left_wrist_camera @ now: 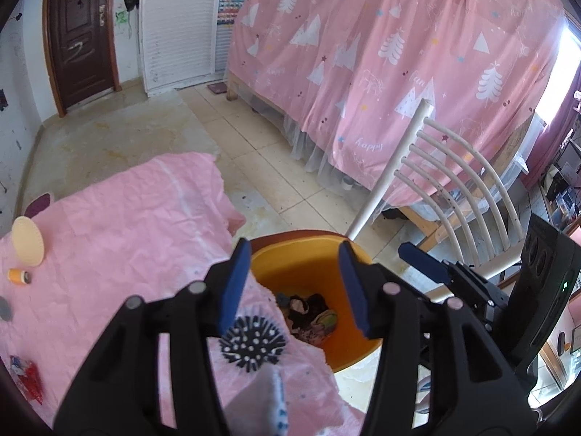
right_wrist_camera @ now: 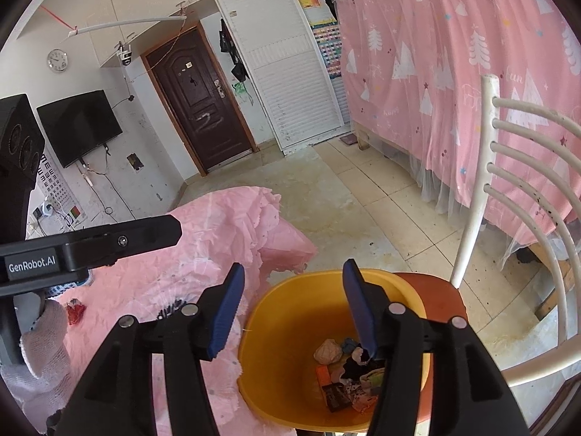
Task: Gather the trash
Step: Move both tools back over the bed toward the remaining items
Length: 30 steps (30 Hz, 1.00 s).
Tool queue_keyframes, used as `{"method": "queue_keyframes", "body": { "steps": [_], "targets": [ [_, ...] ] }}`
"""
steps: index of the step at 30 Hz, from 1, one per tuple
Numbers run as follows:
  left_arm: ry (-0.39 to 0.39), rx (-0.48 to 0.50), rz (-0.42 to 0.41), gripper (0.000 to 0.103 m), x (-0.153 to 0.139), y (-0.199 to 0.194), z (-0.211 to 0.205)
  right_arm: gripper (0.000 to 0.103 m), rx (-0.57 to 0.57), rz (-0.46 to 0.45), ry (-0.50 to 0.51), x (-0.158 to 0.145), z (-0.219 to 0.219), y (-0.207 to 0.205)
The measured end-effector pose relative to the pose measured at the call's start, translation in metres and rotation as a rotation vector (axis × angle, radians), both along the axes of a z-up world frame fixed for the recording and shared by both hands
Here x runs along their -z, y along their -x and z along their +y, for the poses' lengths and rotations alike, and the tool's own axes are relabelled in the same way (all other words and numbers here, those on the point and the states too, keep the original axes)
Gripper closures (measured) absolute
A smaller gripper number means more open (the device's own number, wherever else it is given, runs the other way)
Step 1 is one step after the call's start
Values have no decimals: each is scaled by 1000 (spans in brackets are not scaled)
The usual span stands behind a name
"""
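An orange bin (left_wrist_camera: pixel 308 261) (right_wrist_camera: pixel 290 327) stands beside the pink-covered table (left_wrist_camera: pixel 127 218) and holds several scraps of trash (left_wrist_camera: pixel 308 316) (right_wrist_camera: pixel 348 374). My left gripper (left_wrist_camera: pixel 294 287) is open and empty, hovering over the bin's near rim and the table edge. My right gripper (right_wrist_camera: pixel 292 309) is open and empty above the bin. A red wrapper (left_wrist_camera: pixel 25 374) (right_wrist_camera: pixel 74 310) lies on the cloth at the left. A black spiky ball (left_wrist_camera: pixel 252 343) sits at the table edge under my left gripper.
A cream disc (left_wrist_camera: pixel 27 241), an orange spool (left_wrist_camera: pixel 18 276) and a grey disc (left_wrist_camera: pixel 4 309) lie on the table's left. A white slatted chair (left_wrist_camera: pixel 454 189) (right_wrist_camera: pixel 508 200) stands right of the bin. A pink curtained bed (left_wrist_camera: pixel 399 72) fills the far right.
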<state>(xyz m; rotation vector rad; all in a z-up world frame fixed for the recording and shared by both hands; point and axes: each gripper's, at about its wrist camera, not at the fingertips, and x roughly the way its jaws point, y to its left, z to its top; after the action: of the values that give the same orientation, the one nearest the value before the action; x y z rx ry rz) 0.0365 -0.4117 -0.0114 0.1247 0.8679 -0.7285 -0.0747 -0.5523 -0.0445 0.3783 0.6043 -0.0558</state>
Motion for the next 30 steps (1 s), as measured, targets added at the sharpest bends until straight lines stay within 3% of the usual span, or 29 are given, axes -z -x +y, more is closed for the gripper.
{"method": "queue_keyframes", "body": {
  "steps": [12,16,30],
  "targets": [
    [40,-106,-48,49,-26,-13,74,42,-85,-16,64,-30,60,-26],
    [37,-162,-65,40,-30,-22,108,39,-136,-13,88,-37,90,-38],
    [-45,-388,-60,33,-12,-62,234,32,-337,22,151,-41,211,-82]
  ]
}}
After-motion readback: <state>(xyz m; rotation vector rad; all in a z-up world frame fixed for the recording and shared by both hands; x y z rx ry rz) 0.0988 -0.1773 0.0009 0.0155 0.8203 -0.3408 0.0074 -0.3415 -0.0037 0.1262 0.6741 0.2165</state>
